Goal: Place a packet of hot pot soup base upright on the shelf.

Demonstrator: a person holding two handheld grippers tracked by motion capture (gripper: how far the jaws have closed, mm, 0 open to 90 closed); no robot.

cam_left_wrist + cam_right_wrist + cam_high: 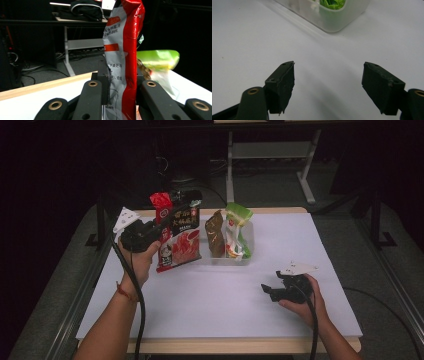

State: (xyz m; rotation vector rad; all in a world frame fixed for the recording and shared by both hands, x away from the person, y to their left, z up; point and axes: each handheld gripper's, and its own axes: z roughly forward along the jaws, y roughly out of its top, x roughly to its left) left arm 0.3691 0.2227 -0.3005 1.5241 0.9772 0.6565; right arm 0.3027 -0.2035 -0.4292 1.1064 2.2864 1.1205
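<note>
Red pouch point(177, 240) clamped in my left gripper point(150, 227), lifted beside the bin point(247, 251). Foil looks light, floppy and slick, so I'd grip the sealed edge, not the belly. Right gripper point(328, 82) jaws apart, empty, over the table point(280, 250).

left tool point(172, 215) raised, clamped | right tool point(266, 290) low, jaws apart

Wide-open right claw point(328, 85) before translucent tub point(332, 18) on white tabletop point(249, 37)
</note>
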